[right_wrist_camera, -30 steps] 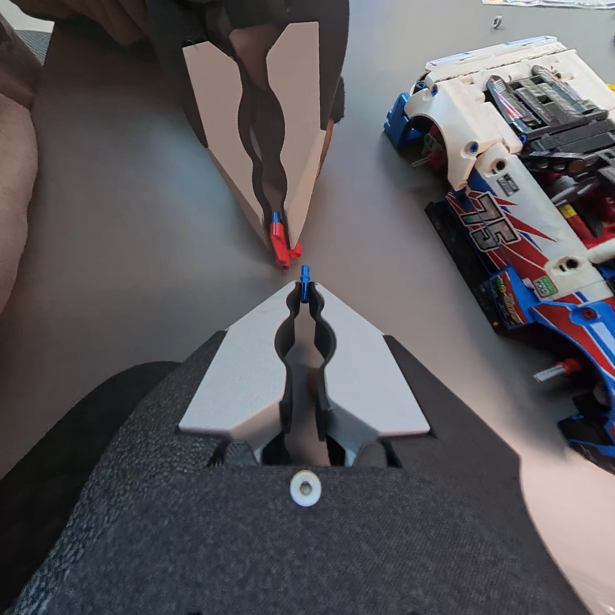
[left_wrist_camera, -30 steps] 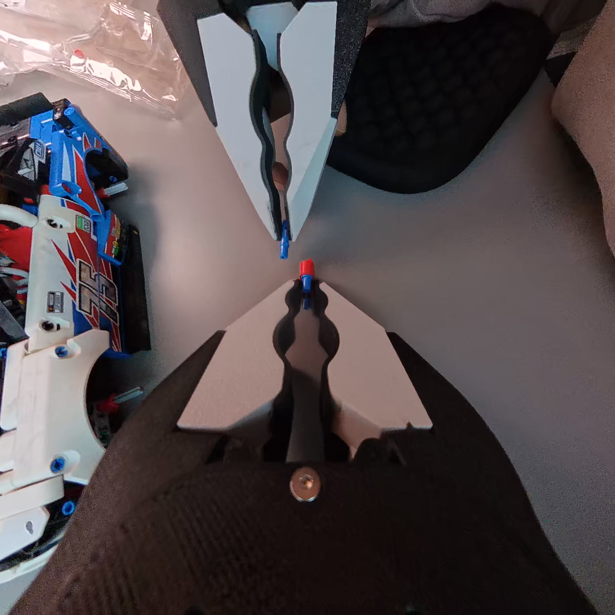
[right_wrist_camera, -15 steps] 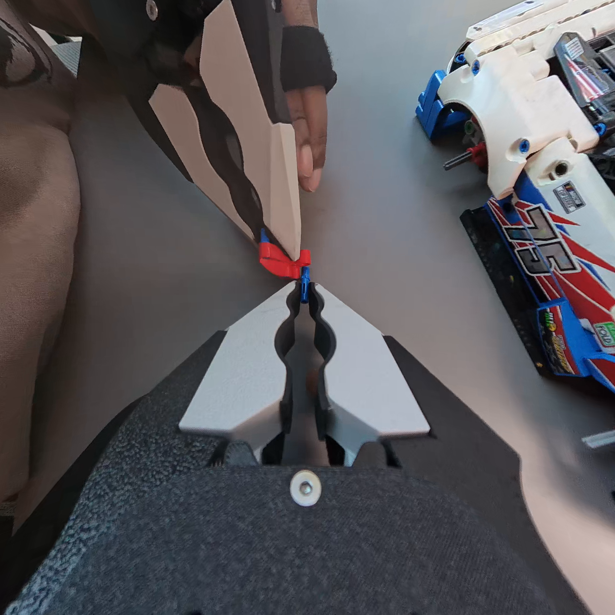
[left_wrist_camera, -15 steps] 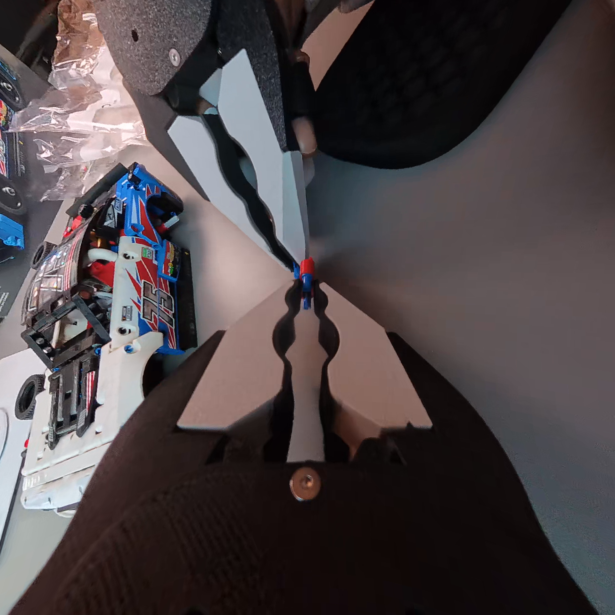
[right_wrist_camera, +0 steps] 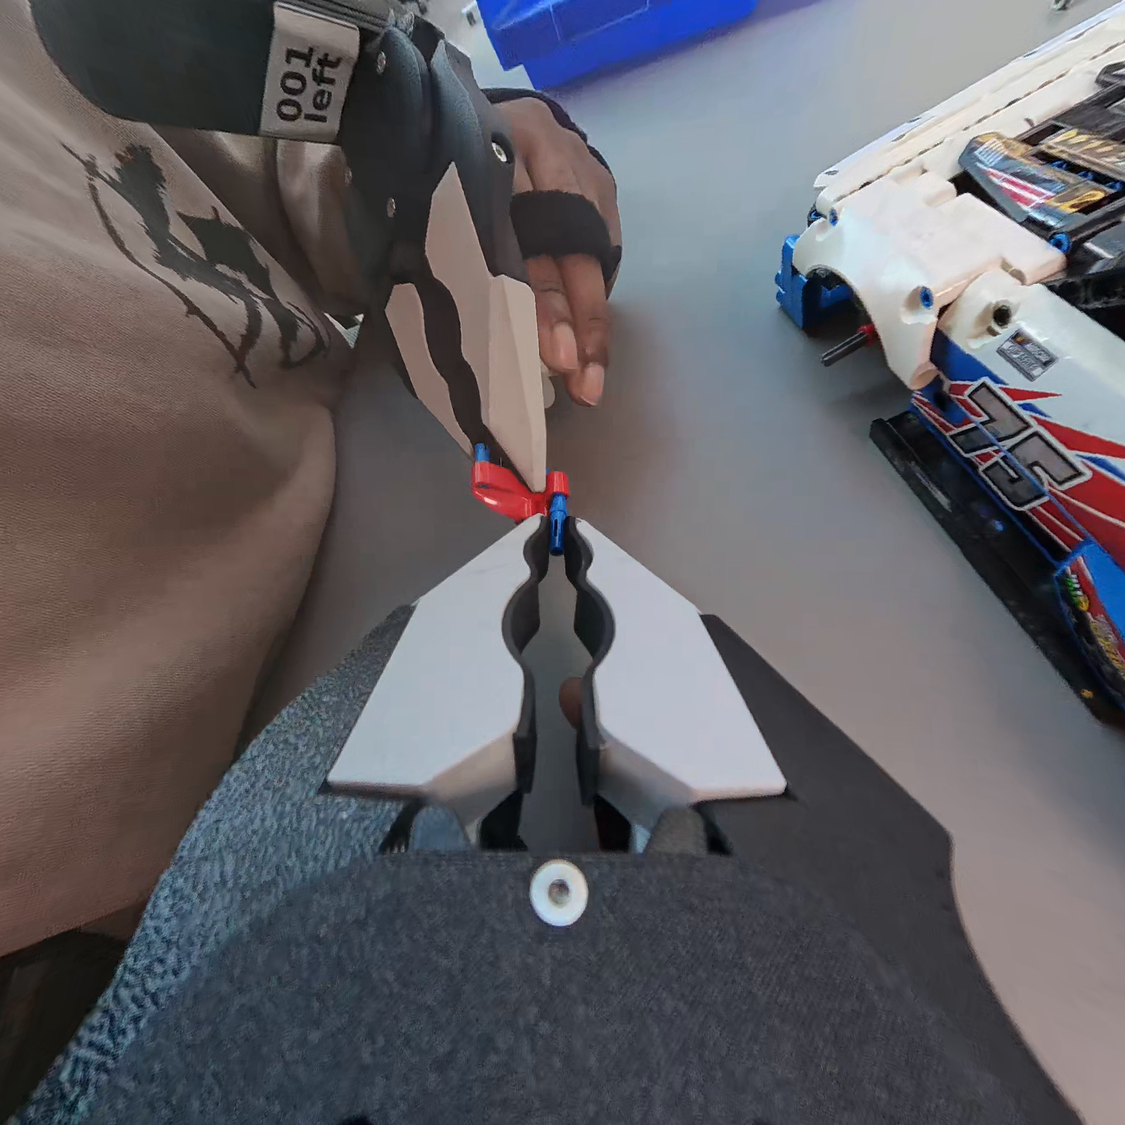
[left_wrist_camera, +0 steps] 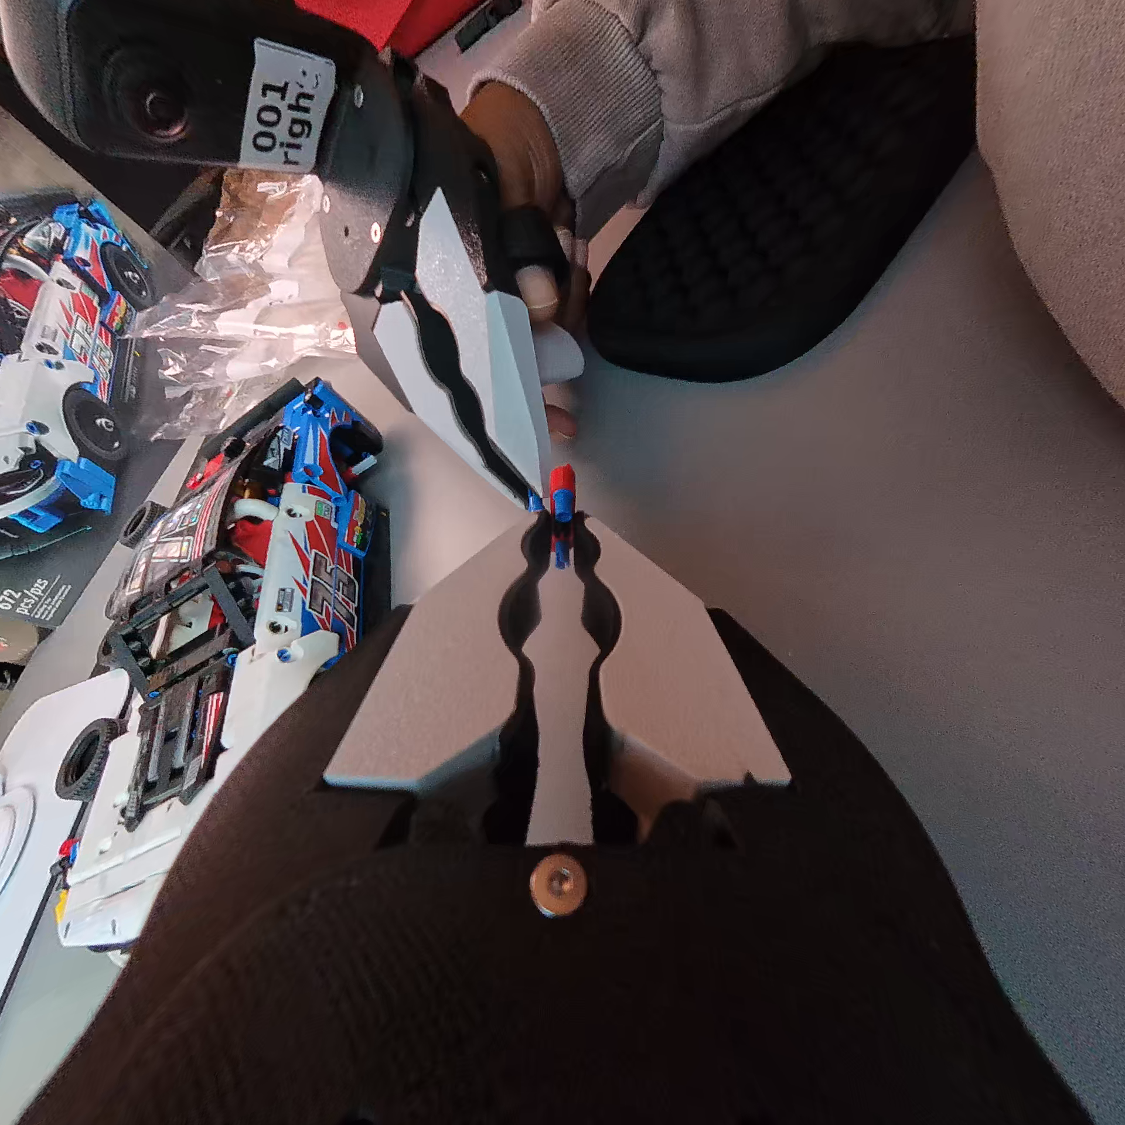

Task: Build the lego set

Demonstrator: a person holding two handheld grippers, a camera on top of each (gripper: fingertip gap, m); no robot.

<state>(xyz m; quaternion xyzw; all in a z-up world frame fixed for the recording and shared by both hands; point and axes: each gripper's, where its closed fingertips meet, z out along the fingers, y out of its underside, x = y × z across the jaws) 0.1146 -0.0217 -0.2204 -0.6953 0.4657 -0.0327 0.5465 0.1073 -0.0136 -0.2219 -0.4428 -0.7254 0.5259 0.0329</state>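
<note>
Two claws (left_wrist_camera: 560, 517) (right_wrist_camera: 557, 523), one lego car (left_wrist_camera: 255, 584), two loose tyres (left_wrist_camera: 85, 758).

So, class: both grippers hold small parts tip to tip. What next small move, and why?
Probably push the right gripper forward a little, seating its blue pin in the red piece held by the left gripper. The pin's tip meets the red piece's end, not visibly fully in.

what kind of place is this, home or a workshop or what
Probably an office or hobby desk: a plain grey table holding a part-built race car model, its box, torn plastic bags and a blue bin.
</note>
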